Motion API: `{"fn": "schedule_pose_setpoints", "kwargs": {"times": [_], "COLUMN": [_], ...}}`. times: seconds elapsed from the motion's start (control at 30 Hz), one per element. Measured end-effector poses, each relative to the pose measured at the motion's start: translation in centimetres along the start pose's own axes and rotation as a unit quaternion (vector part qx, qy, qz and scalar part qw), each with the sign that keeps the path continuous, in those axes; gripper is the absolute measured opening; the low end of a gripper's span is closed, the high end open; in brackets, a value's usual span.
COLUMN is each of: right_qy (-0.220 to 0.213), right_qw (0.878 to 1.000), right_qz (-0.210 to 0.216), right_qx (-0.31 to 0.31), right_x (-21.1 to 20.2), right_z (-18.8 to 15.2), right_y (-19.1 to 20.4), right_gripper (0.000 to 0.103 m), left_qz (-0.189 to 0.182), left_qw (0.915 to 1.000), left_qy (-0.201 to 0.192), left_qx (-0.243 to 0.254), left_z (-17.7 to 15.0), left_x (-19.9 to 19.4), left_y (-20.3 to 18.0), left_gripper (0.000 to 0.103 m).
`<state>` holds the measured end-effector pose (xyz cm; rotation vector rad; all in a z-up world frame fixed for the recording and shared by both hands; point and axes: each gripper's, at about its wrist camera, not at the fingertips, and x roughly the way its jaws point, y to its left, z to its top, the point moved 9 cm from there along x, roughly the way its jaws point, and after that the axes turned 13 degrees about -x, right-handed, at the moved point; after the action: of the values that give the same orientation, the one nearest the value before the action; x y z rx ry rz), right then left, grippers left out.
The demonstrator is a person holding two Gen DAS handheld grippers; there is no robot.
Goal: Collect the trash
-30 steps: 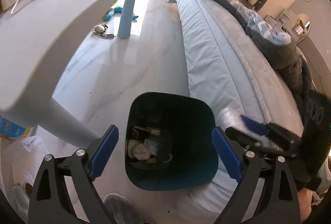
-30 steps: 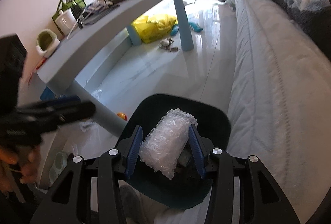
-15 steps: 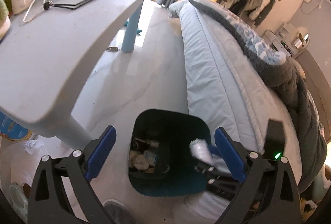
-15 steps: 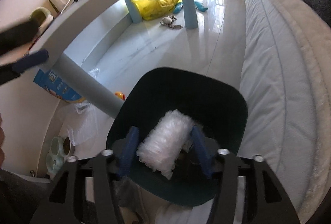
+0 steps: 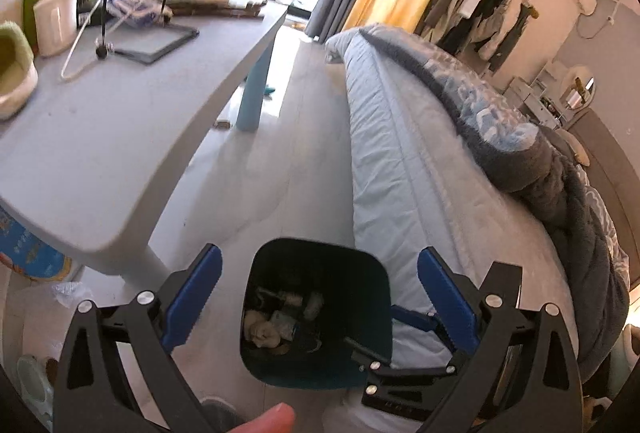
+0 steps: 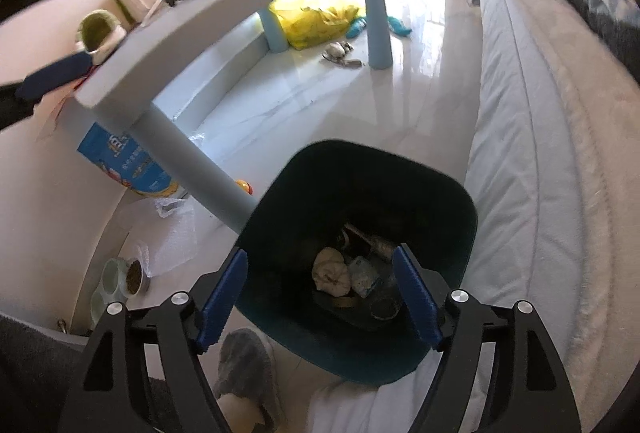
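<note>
Trash (image 6: 346, 273) lies at the bottom of the dark teal bin (image 6: 460, 201), a pale crumpled wad beside a small printed wrapper and darker scraps. The bin stands on the glossy pale floor (image 6: 320, 105), hard against the side of the bed (image 6: 540, 173), whose light blue quilted cover runs away toward the window. Just beside the bin on its other side rises a leg of the grey table (image 5: 120, 153), which carries a green bag, a white lidded pot, green slippers and a flat black frame. Beyond the bin, under the table's far end, a yellow plastic bag (image 6: 316, 19) sits on the floor. Near the table leg by the bin lie a blue printed packet and a sheet of clear plastic; a feeding bowl stands near them.

Above the bin, the right hand-held gripper (image 6: 320, 291) has its jaws opening, with nothing between them. The left hand-held gripper (image 5: 318, 293) stands wide and empty, higher above the bin. A grey slipper (image 6: 248, 365) shows on the floor at the bin's near side.
</note>
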<state>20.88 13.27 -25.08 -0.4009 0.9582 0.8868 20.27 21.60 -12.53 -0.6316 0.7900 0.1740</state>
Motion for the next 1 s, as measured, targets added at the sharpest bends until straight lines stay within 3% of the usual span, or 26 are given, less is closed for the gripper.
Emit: {"fn": "schedule_pose_setpoints", "kwargs": {"times": [0.27,0.6,0.77,1.0], "right_qy": [-0.066,-0.136,-0.163,-0.176], "right_qw": [0.997,0.981,0.965,0.945], "right_qz": [-0.03,-0.121,-0.182,-0.26], "right_qx": [-0.001,0.062,0.093,0.091], "right_x": [-5.7,-15.0,-20.4,-27.3], "right_z": [0.6,-2.9,-6.2,-10.7], "right_y": [-1.6,-9.0,-12.0,-13.1], "right_gripper": [0.091,0.099,0.1,0.1], "left_qz": [-0.018,-0.013,-0.005,0.014], "left_qw": [0.9977,0.9944,0.9864,0.9716], "left_qy": [-0.063,-0.071,-0.088,-0.119], "left_qx": [0.017,0.077,0.139,0.204], "left_z": [0.9,-1.8,-4.2,-6.9], "left_x": [-3.4,-4.8,-6.8,-9.0], "left_y": [-2.5,-6.2,-7.7,-9.6], "left_gripper": [0.1,0.1,0.1,0.1]}}
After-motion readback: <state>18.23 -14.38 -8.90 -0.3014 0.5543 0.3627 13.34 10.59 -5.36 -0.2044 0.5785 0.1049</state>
